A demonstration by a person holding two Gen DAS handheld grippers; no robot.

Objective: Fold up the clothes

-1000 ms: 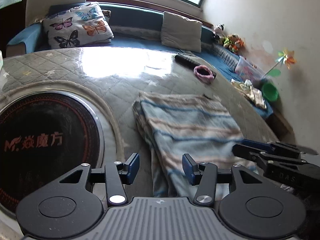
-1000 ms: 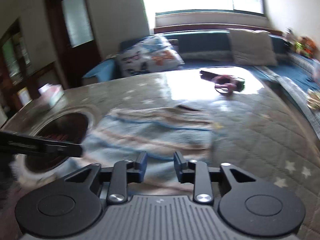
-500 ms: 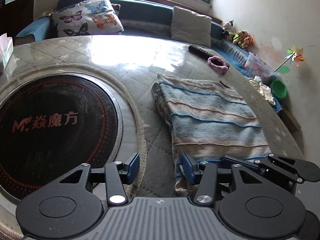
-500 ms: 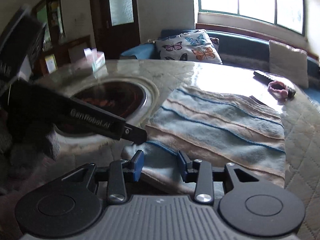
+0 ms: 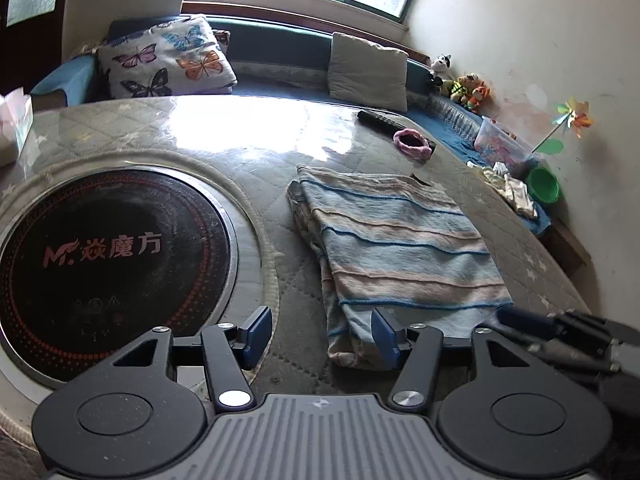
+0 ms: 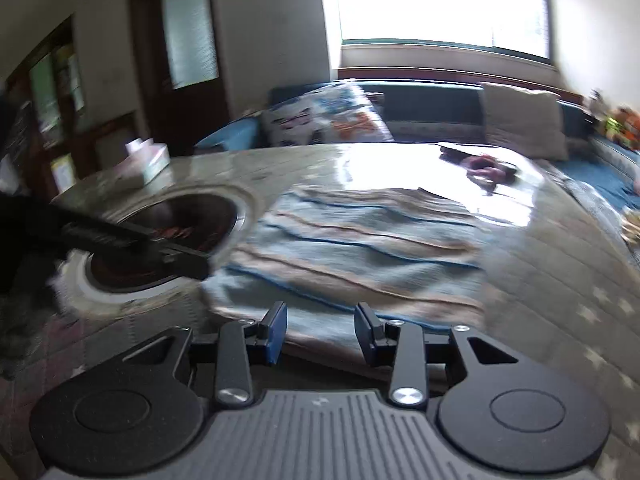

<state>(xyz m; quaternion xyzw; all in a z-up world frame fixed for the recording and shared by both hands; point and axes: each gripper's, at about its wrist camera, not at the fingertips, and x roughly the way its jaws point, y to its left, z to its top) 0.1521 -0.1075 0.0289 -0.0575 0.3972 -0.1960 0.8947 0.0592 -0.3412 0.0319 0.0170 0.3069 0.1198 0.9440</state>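
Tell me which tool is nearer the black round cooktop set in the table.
Left. The left tool hangs by the cooktop edge, one finger beside its rim. The right tool sits across the striped cloth, farther away.

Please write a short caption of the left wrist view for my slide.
Open left gripper at the near edge of a folded striped garment on the quilted table, beside the round black cooktop.

Both the left gripper (image 5: 322, 334) and the right gripper (image 6: 321, 333) are matte black, with blue-padded fingers, silver pivot screws and ribbed grey housings.
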